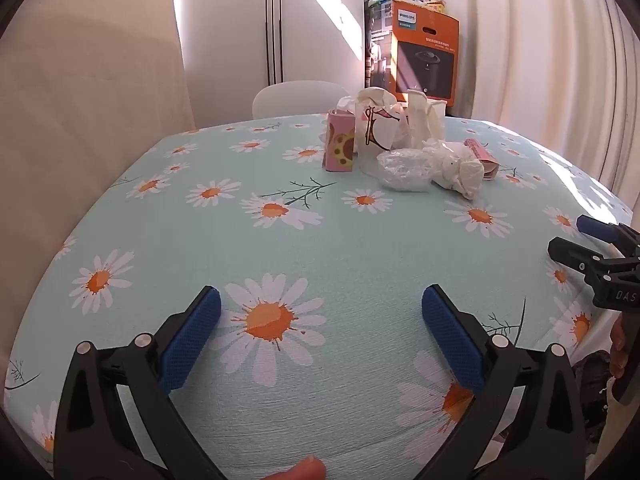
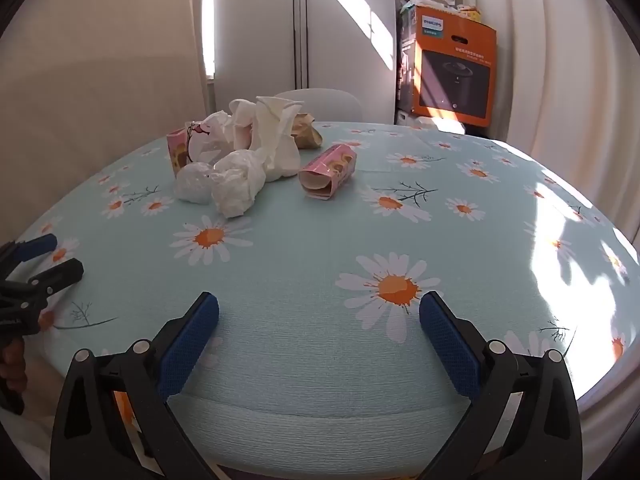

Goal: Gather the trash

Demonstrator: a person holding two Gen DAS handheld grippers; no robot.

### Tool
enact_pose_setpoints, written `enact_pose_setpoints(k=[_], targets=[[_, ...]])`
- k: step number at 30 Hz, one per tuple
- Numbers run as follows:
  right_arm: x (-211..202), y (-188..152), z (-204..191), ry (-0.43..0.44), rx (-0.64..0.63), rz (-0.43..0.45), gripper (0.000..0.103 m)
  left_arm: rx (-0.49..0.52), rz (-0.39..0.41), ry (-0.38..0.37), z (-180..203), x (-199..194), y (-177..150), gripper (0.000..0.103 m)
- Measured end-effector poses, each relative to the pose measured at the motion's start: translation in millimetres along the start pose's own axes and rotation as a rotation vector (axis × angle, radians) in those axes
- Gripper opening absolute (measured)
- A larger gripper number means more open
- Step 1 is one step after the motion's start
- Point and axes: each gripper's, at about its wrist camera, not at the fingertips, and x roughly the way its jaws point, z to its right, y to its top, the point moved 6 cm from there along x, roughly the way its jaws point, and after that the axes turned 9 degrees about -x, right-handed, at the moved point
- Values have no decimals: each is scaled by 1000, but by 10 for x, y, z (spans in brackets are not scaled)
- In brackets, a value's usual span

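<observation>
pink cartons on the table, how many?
2. One pink carton lies on its side right of the trash pile; the other pink carton stands upright at the pile's left. More may hide behind.

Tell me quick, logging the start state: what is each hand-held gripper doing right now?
Left hand-held gripper: open, holding nothing, above the tablecloth.
Right hand-held gripper: open, holding nothing, short of the trash pile.

Sunlit white curtains (image 2: 560,80), cupboard (image 2: 300,28), orange box (image 2: 456,76), daisy tablecloth (image 2: 320,260).
</observation>
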Motion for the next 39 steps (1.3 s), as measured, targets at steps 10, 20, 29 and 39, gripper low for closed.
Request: enact_pose_setpoints(k=[10,20,29,39], targets=[[-51,-32,37,6,9,9,97,10,5,-18,-4,-3,-9,99],[-2,-2,-5,8,10,8,97,16,8,-24,-22,-9,-13,99],[-6,-15,2,9,11,5,97,15,7,-22,-39,-5,-11,99],[-1,-22,2,9,12,8,97,18,7,-25,-10,-18,-13,99]])
